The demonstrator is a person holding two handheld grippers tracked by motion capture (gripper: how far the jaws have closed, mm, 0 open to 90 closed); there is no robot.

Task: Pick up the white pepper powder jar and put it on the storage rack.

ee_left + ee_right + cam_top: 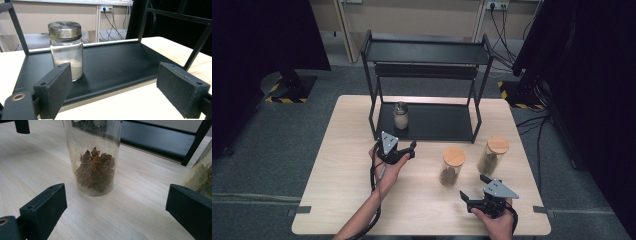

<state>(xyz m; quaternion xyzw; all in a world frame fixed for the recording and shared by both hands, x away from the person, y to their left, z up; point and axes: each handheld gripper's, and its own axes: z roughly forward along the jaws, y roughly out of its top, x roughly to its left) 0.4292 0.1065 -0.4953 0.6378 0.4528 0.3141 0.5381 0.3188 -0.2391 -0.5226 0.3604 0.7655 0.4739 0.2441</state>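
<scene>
The left claw (404, 150) is held by the left hand (387, 167), its jaws spread wide, nothing between them. The right claw (472, 192), gripped by the right hand (498, 220), likewise gapes empty.

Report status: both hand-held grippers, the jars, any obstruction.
Left hand-held gripper open, facing the dark-lidded jar on the rack's lower shelf. Right hand-held gripper open, facing the star anise jar on the table. Nothing between.
</scene>
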